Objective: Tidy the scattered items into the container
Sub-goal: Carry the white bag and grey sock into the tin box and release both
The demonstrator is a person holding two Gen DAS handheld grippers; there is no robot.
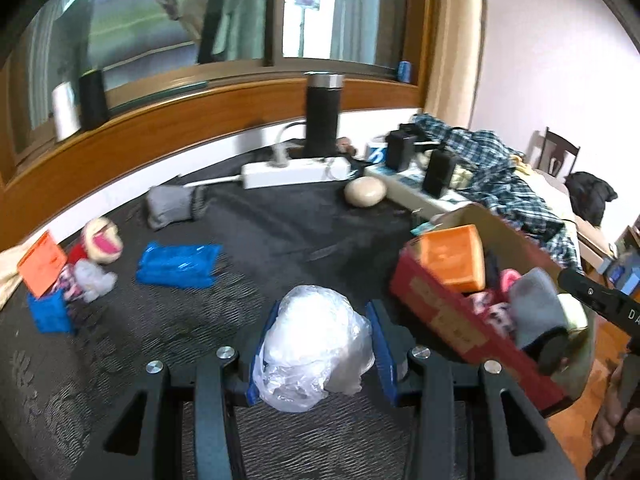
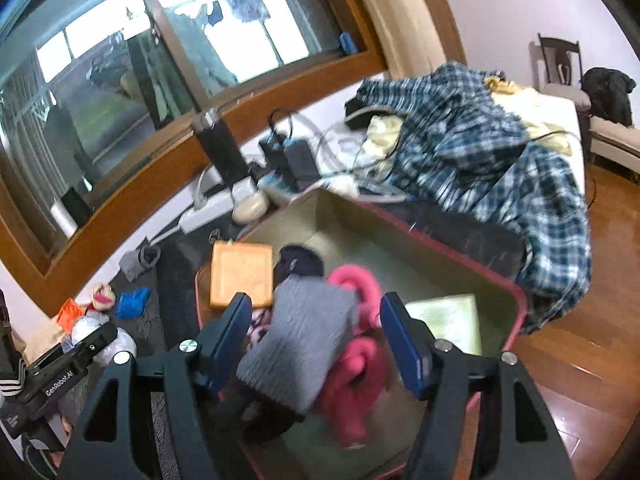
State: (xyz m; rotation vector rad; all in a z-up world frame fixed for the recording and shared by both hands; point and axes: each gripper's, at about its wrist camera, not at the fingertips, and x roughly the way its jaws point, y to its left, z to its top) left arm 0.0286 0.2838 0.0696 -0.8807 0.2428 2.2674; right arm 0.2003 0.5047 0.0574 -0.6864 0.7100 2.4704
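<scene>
My left gripper [image 1: 318, 354] is shut on a crumpled clear plastic bag [image 1: 316, 344] above the dark carpet. The red cardboard box [image 1: 448, 320] stands to its right, holding an orange packet [image 1: 454, 258], pink items and a grey sock [image 1: 538, 308]. My right gripper [image 2: 316, 344] hangs over the open box [image 2: 516, 292]; its jaws are spread wide. The grey sock [image 2: 300, 340] lies between the fingers, apparently loose, on pink socks [image 2: 356, 368]. An orange packet [image 2: 240, 274] and a dark sock [image 2: 298, 262] lie in the box too.
On the carpet lie a blue packet [image 1: 178, 266], a grey sock [image 1: 172, 206], a pink-and-cream toy [image 1: 102, 240], an orange card [image 1: 42, 262] and a blue piece [image 1: 50, 312]. A power strip [image 1: 296, 172], black flask [image 1: 322, 114], beige stone [image 1: 366, 192] and plaid shirt [image 2: 500, 168] lie beyond.
</scene>
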